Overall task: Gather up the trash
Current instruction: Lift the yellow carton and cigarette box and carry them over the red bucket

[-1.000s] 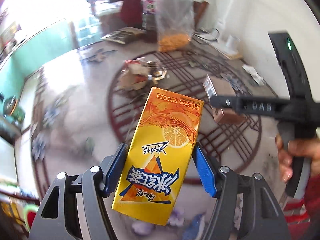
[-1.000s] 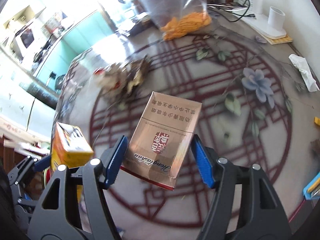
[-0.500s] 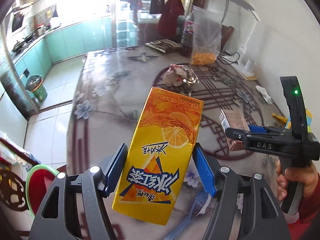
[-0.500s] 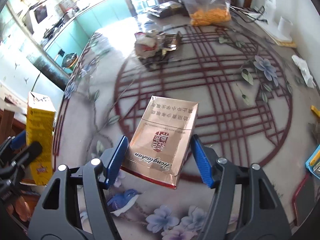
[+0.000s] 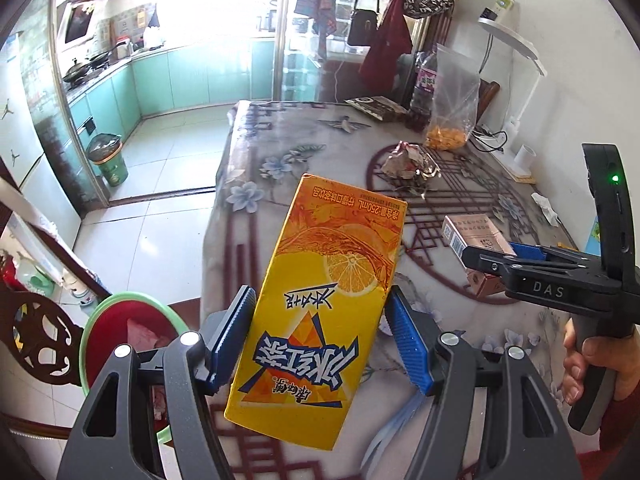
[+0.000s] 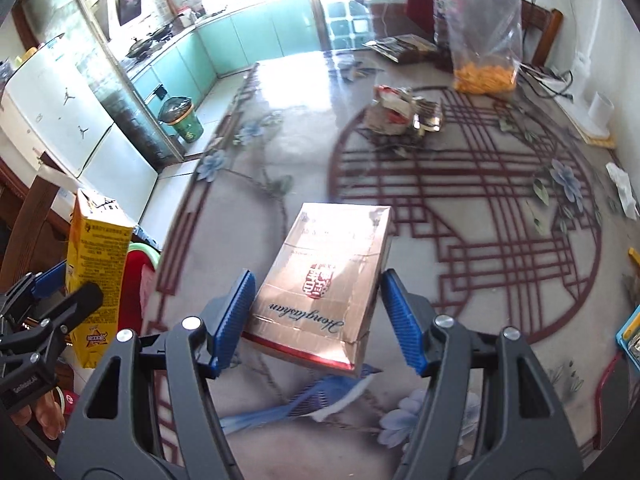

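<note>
The left tongs grip a yellow juice carton, held above the bench edge beside the red bin below. The right tongs clamp a cigarette pack over the bench. Neither is dropped yet. A crumpled wrapper and what looks like a tissue remain to collect.

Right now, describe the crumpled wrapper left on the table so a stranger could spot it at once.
Start at the table with the dark red lattice circle. At the circle's far edge, short of the clear bag of orange snacks, lies the crumpled wrapper. It is the only crushed, shiny silver and red heap; the white tissue lies at the right edge.
</note>
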Demonstrator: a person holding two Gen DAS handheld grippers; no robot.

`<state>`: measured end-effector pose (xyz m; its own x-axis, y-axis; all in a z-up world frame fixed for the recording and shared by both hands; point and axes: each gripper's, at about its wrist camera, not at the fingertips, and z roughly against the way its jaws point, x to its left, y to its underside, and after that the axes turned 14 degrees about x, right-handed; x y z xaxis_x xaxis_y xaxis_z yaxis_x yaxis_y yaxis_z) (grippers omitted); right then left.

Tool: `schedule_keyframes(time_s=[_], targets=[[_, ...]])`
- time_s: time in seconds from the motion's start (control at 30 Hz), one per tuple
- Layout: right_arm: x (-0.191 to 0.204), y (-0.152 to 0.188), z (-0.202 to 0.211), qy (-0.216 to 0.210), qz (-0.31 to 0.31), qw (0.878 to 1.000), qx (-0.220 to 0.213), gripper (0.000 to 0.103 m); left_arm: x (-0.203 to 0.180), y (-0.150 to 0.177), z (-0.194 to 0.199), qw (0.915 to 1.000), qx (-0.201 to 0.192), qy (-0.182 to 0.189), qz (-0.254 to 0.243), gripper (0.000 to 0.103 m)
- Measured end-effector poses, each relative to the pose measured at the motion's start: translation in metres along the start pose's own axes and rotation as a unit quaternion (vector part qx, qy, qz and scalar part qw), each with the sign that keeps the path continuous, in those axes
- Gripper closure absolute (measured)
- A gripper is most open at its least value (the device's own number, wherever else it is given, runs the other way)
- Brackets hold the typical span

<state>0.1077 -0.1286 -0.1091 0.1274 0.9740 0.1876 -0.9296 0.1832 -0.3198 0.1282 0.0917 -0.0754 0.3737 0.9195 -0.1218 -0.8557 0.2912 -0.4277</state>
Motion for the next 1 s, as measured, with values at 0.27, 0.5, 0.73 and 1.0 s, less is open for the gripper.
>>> schedule_keyframes(time_s=[0.27,0.5,0.73,1.0], targets=[[0.058,0.001,0.000,-0.014,0.049,0.999,0.003,0.044,0.047,0.023,0.015,0.9988,-0.016,-0.017,0.044,0.039],[0.123,-0.006,-0.021,-0.062,0.107,0.992,0.030,0.053,0.113,0.053,0.023,0.9919,-0.008,-0.049,0.116,0.039],[0.049,-0.009,-0.039,-0.019,-0.019,0.998,0.058,0.028,0.153,0.077,0.033,0.9867,-0.012,-0.064,0.149,0.039],[0.033,0.017,-0.100,0.030,-0.021,0.988,0.148,0.028,0.164,0.080,0.019,0.9863,0.003,-0.042,0.160,0.039]])
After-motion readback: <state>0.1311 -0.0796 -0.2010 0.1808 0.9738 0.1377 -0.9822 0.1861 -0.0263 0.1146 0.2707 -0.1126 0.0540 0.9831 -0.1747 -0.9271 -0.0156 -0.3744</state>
